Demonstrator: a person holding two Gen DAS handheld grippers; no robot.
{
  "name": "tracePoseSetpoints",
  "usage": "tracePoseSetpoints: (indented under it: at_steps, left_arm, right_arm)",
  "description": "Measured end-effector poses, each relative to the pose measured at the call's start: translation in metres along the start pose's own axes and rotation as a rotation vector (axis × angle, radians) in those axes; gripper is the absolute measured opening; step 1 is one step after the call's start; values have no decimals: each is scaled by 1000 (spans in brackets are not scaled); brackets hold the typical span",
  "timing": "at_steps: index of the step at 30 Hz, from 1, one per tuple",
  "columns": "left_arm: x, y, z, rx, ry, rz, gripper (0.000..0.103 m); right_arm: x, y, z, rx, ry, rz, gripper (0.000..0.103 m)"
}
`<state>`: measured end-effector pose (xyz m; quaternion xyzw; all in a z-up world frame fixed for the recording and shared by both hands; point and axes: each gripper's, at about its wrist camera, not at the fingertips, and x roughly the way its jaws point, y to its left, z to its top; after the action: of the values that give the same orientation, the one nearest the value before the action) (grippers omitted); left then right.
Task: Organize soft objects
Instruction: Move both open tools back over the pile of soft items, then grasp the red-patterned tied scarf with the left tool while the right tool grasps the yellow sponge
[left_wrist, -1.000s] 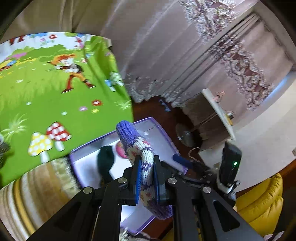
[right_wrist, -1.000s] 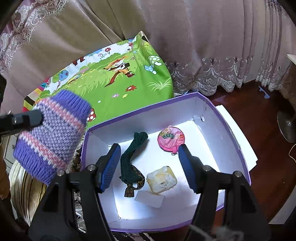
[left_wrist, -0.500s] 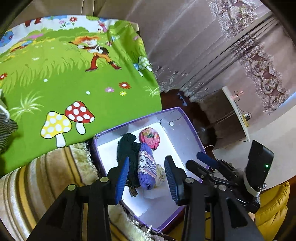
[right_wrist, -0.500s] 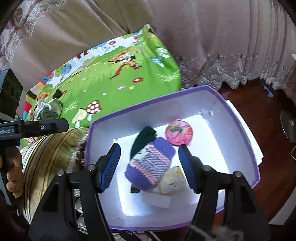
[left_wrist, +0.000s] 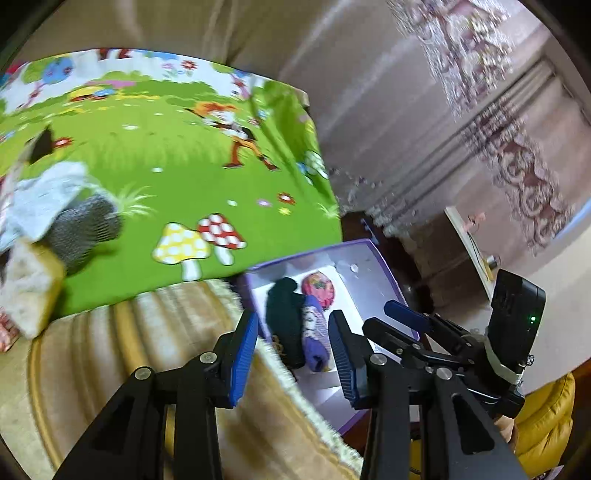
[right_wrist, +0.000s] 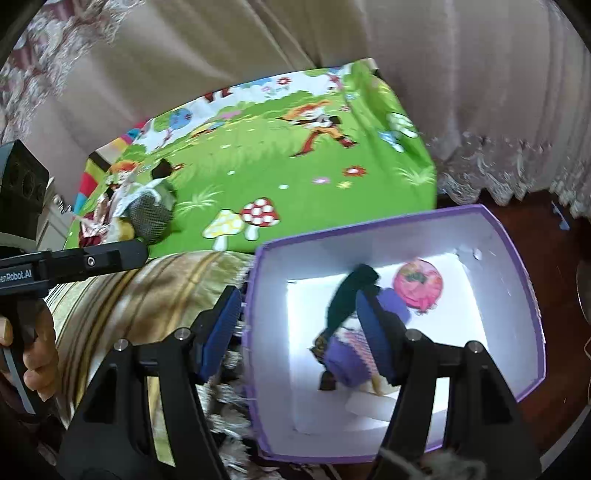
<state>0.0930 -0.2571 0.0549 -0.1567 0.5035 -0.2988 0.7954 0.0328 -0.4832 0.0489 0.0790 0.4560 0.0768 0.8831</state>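
Both grippers are empty with jaws apart. The left gripper (left_wrist: 291, 354) is over the edge of the striped blanket (left_wrist: 129, 332); the right gripper (right_wrist: 299, 328) straddles the near-left wall of the box (right_wrist: 517, 258).

The box sits on the floor beside the blanket. It holds the knit sock (right_wrist: 351, 354), a dark green item (right_wrist: 347, 295), a pink round item (right_wrist: 417, 284) and a pale item partly hidden under the sock.

The remaining soft objects lie in a pile (right_wrist: 140, 210) on the green mat (right_wrist: 295, 177), well apart from the box. The pile shows a grey mesh item (left_wrist: 85, 229), white cloth and a tan block; blur prevents finer identification.

Likely step: fetch the next object from the pile.

1. Direct the left gripper, which is nearer, toward the pile.
2. Keep the jaws apart until one item lies between the pads.
3. Select the top or outermost item; adjacent pieces may drag along.
4. Clamp on a thick fold, not a loose edge.
5. Lift clear before travelling to the box.
6. Keep the right gripper away from the box wall to avoid tipping it.
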Motion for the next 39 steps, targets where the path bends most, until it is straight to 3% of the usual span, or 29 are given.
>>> tracePoseSetpoints:
  at_steps: [12,20,31,39]
  left_arm:
    - [-68,92,-9,-202,-139,62,41]
    - [-92,135,-9,-285,-185,107,41]
    - [-99,179,1,-378,-178,208,41]
    - [-89,198,15,-400,-142,249,41]
  right_arm:
    - [22,79,13,-141,39,91,70]
    - [44,129,19,-211,75,159,70]
    - [83,187,30,-271,146,262,71]
    - [118,202,41,-248,218,304,71]
